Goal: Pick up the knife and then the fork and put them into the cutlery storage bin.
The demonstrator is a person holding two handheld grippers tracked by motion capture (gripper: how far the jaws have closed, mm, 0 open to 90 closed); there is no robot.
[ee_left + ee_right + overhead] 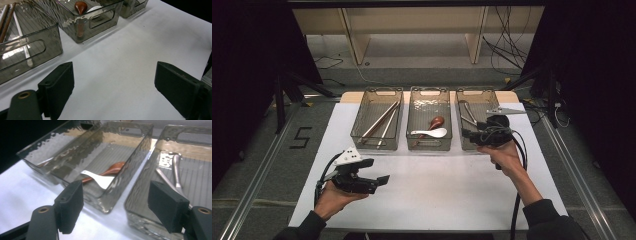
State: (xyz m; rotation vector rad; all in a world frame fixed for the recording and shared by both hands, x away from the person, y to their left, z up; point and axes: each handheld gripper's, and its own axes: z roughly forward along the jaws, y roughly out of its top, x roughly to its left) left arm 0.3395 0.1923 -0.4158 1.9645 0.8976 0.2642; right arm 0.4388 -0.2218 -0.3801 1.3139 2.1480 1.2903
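A white table (427, 190) is seen from the high view, with three clear bins set in a row along its far half. The left bin (377, 120) holds chopsticks (382, 120). The middle bin (428, 119) holds a brown spoon (436, 122) and a white spoon (432, 133), the two lying crossed and touching. The right bin (472, 112) holds metal forks (175, 175), laid along its ribbed floor.

The right forearm is extended forward from the lower right, and the right gripper (472, 134) is held over the near end of the right bin, pointed toward the middle bin. In the right gripper view its jaws are seen spread wide with nothing between them; the wall shared by the middle and right bins lies beyond the gap. No fork is touched.

The left hand is rested low near the table's front left corner, palm under the left gripper (382, 181), which is pointed level to the right. Its jaws are likewise parted and empty, bare table showing between them in the left gripper view.
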